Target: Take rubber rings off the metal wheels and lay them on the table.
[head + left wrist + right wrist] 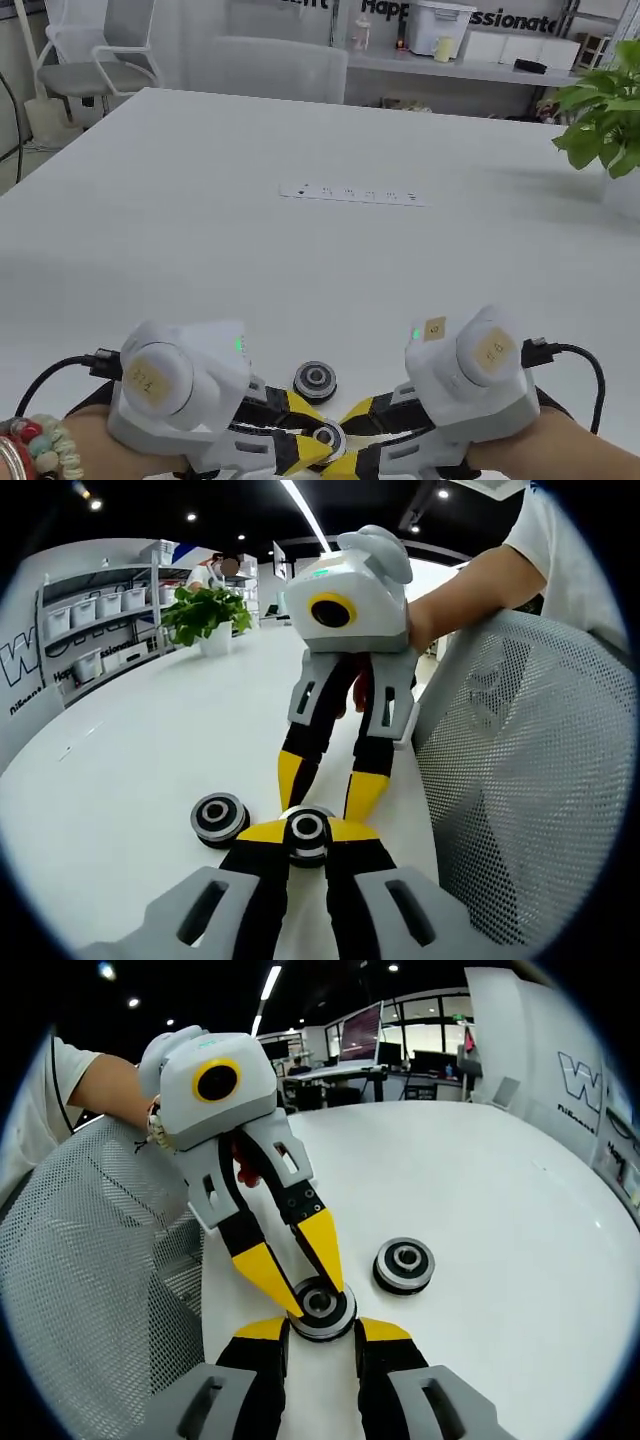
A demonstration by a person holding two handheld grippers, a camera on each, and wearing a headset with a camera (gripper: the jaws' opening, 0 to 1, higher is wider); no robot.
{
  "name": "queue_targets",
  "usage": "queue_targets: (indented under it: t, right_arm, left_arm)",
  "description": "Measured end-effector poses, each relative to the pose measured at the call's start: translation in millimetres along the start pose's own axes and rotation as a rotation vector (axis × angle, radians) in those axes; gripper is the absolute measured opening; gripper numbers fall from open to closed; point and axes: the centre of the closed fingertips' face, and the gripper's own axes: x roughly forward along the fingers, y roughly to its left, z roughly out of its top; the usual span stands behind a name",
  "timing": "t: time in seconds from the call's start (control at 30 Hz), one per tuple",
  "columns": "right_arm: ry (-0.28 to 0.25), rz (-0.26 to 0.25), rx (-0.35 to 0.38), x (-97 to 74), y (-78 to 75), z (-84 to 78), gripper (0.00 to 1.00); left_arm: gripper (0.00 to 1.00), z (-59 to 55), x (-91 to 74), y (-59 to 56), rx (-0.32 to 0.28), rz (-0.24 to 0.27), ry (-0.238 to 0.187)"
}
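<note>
Office chair (95, 60): white, beyond the table's far left corner.
Mesh chair back (530, 780): grey, just beside the person at the table's near edge, seen in both gripper views.
Table (300, 270): white and wide.
Left gripper (308, 830): comes in from the left at the table's near edge. Its yellow-tipped jaws are clenched on the held wheel, one tip against each side.
Held wheel (325, 437): small metal wheel lying flat on the table at the near edge, caught between both pairs of tongs.
Free wheel (315, 379): lies flat just beyond the held wheel, apart from it, and nothing touches it.
Rubber ring (405, 1286): dark outer band, still seated around the free wheel. The held wheel shows the same dark band.
Power strip (355, 194): white, at mid-table, well beyond the wheels.
Right gripper (322, 1328): reaches in from the right, facing the left one. Its jaws grasp the same held wheel from the opposite side.
Potted plant (605, 110): green leaves at the table's far right edge.
</note>
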Motion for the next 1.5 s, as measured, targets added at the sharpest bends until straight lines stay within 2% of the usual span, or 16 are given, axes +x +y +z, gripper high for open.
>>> queue_targets:
  t: [0.4,0.67,0.87,1.03,1.17,1.27,1.5]
  right_arm:
    - [0.024,0.013,-0.03,-3.6,0.8,-4.2,0.17]
    - [0.046,0.02,-0.042,-5.7,0.6,-8.6,0.09]
    - [0.05,0.019,-0.029,-5.9,0.4,-8.8,0.09]
    - [0.045,0.019,-0.002,-5.9,0.8,-8.4,0.12]
    - [0.034,0.004,-0.006,-4.1,-0.6,-6.3,0.24]
    - [0.017,-0.007,-0.025,-1.2,-0.4,-2.6,0.28]
    - [-0.004,-0.016,-0.051,0.4,-1.1,2.5,0.25]
  left_arm:
    - [0.08,0.5,-1.3,0.2,-0.026,0.021,-0.011]
    - [0.08,1.2,-1.1,-0.2,-0.024,0.029,-0.012]
    - [0.08,1.2,-1.4,0.0,-0.012,0.031,-0.015]
    - [0.08,1.0,-1.1,0.3,-0.004,0.024,-0.021]
    - [0.08,1.3,-0.3,0.3,0.006,0.021,-0.024]
    - [0.08,1.3,-0.1,0.4,0.01,0.026,-0.024]
    - [0.08,1.3,-0.2,0.6,-0.002,0.026,-0.03]
